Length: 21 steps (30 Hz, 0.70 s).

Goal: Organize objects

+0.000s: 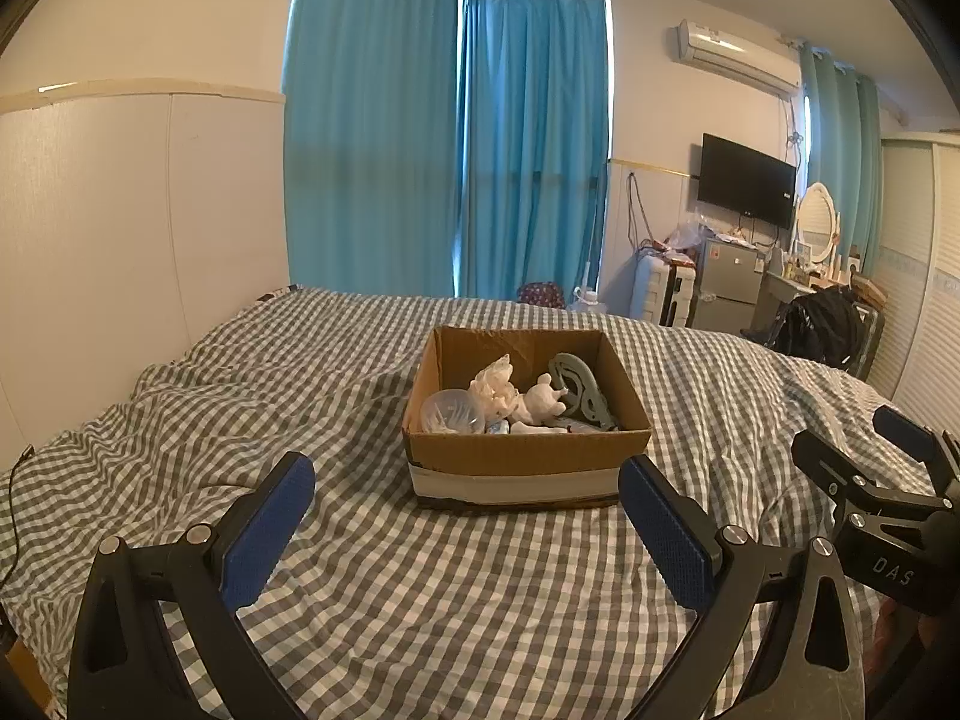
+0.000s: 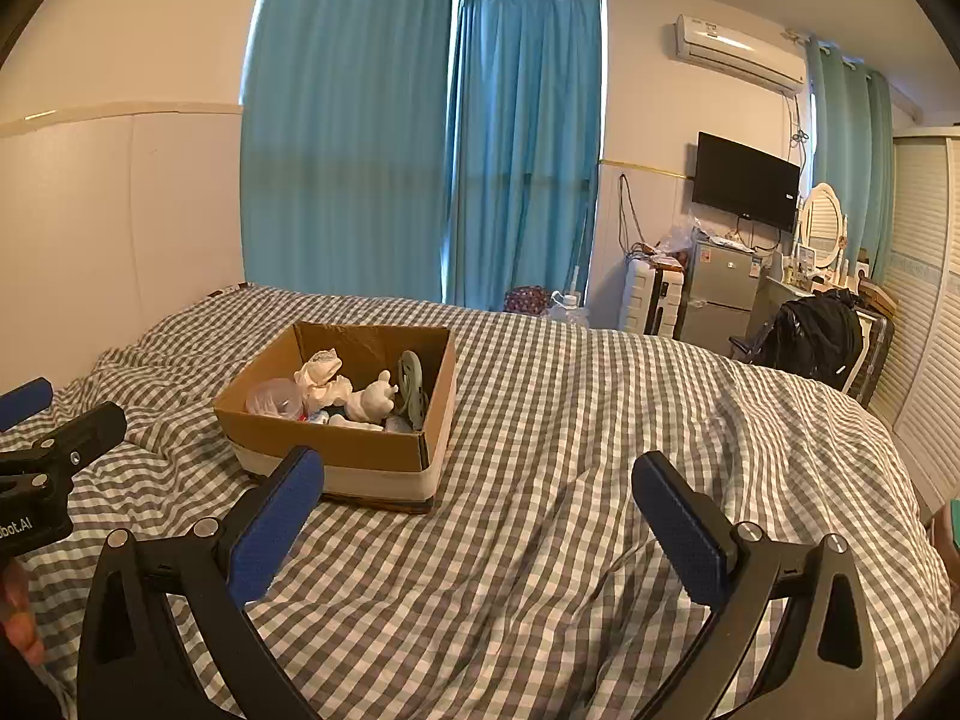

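Here, one cardboard box (image 1: pixel 528 456), two empty gripper units.

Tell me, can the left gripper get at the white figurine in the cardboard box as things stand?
Probably yes. The left gripper is open and empty, facing the cardboard box, whose top is open. The white figurine lies on top of the pile; only the near wall must be cleared.

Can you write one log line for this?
left gripper: open, empty | right gripper: open, empty | brown cardboard box: on checked bedspread, holding items
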Motion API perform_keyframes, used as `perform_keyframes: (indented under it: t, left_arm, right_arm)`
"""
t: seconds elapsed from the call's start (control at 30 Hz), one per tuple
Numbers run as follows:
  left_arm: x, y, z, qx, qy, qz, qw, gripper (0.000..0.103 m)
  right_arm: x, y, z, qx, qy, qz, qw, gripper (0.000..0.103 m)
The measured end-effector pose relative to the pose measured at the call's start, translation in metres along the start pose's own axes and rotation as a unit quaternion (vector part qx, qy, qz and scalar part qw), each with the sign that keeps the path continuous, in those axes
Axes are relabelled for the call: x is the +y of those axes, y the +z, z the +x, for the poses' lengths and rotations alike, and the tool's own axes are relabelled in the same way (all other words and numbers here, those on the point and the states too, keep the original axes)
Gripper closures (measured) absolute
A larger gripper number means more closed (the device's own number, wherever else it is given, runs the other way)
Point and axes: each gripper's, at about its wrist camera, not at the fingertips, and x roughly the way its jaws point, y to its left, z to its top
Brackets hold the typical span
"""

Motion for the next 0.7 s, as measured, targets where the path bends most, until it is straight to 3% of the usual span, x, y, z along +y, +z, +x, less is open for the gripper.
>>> perform_keyframes:
  t: [0.7]
  left_arm:
    - [-0.0023, -0.0014, -0.0023, 0.002, -0.008, 0.001, 1.0000, 0.000]
  right_arm:
    - [0.0070, -0.0038, 0.0023, 0.002, 0.002, -0.002, 1.000, 0.000]
